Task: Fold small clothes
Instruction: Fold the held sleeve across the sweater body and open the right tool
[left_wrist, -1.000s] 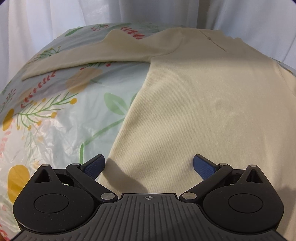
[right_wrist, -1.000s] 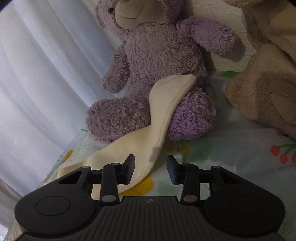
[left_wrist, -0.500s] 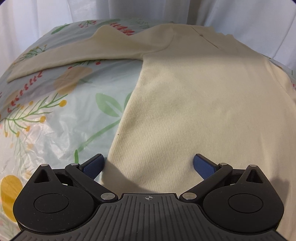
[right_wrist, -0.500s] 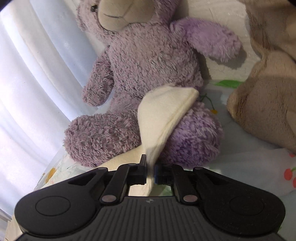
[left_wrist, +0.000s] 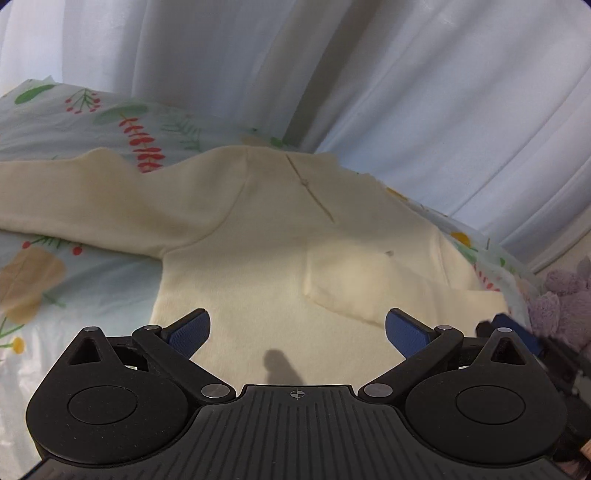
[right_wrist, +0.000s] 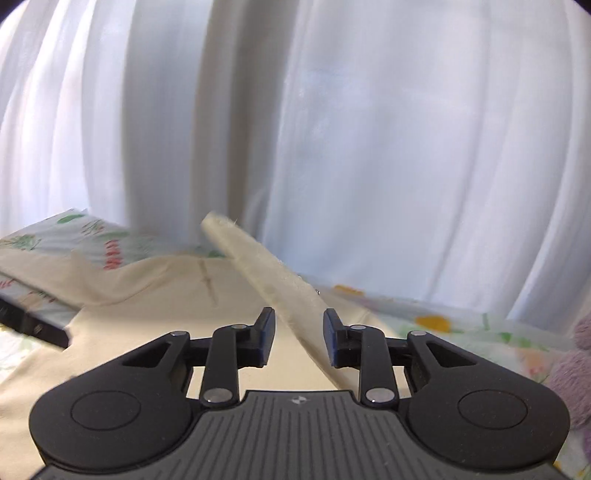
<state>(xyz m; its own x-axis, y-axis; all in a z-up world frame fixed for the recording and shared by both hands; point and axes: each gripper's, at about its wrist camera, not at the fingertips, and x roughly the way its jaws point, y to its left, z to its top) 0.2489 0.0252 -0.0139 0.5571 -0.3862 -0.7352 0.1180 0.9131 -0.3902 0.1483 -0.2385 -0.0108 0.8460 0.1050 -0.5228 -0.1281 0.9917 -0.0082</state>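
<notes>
A cream long-sleeved top (left_wrist: 266, 258) lies flat on a floral sheet (left_wrist: 74, 122). Its left sleeve (left_wrist: 85, 199) stretches out to the left. Its right sleeve (left_wrist: 373, 280) lies folded in over the body. My left gripper (left_wrist: 297, 330) is open and empty, low over the top's lower body. In the right wrist view the right gripper (right_wrist: 299, 332) is open. The sleeve (right_wrist: 273, 280) stands up between its fingers, apart from both pads. The top's body (right_wrist: 177, 291) lies beyond. The right gripper's edge shows at the far right of the left wrist view (left_wrist: 517, 332).
White curtains (left_wrist: 332, 74) hang close behind the sheet's far edge. A purple plush bear (left_wrist: 565, 299) sits at the right, also in the right wrist view (right_wrist: 576, 369). The left gripper's body shows at the left edge of the right wrist view (right_wrist: 33, 325).
My right gripper, shut on the sleeve by the purple bear, has carried it in over the top's body and opened. My left gripper moved forward up the top and stayed open.
</notes>
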